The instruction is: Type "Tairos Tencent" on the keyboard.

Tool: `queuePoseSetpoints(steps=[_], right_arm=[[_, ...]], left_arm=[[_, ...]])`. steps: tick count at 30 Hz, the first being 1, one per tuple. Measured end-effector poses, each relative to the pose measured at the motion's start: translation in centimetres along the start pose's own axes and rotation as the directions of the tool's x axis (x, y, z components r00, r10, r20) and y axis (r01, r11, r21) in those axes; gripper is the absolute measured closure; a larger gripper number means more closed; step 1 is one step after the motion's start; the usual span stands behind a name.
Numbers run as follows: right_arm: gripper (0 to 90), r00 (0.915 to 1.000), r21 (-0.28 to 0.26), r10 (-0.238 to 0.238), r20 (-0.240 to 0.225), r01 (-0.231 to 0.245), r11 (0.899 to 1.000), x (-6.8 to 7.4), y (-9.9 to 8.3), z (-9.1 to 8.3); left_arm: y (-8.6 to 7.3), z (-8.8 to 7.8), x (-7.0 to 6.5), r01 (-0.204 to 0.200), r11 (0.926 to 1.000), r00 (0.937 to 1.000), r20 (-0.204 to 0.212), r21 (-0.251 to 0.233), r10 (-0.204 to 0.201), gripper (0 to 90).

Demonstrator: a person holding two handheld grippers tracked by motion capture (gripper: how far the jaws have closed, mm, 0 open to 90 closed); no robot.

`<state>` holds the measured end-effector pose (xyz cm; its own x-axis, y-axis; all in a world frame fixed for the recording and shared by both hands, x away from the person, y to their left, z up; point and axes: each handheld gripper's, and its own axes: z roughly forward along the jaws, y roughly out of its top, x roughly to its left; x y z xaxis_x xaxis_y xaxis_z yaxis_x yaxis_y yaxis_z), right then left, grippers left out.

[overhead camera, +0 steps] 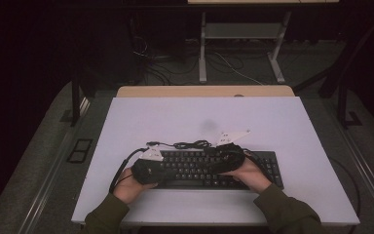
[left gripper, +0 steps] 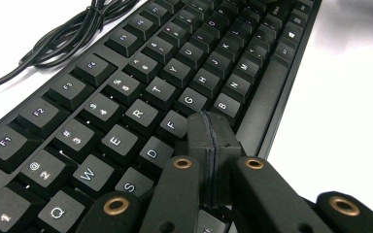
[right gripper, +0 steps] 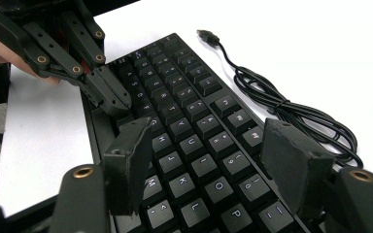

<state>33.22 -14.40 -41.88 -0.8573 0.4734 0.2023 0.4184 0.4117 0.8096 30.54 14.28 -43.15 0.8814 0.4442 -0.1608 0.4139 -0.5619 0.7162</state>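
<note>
Black keys everywhere: one flat black plastic keyboard (overhead camera: 209,168) lies near the white table's (overhead camera: 282,122) front edge, left gripper (left gripper: 212,127) pinched shut, seemingly touching its keys, right gripper (right gripper: 209,162) spread wide above, one coiled black cable (right gripper: 291,114) alongside.

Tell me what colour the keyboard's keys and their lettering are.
Black keys with white lettering on the keyboard, clearest in the left gripper view.
</note>
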Motion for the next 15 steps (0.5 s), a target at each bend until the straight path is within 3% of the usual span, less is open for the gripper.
queuePoseSetpoints(steps=[15], right_arm=[[35.3,1.0000,0.001,-0.004,0.000,0.004,1.000,0.01,0.00,0.06]], left_arm=[[-0.02,0.05,0.04,-0.003,1.0000,1.0000,0.002,0.007,0.003,89.0]])
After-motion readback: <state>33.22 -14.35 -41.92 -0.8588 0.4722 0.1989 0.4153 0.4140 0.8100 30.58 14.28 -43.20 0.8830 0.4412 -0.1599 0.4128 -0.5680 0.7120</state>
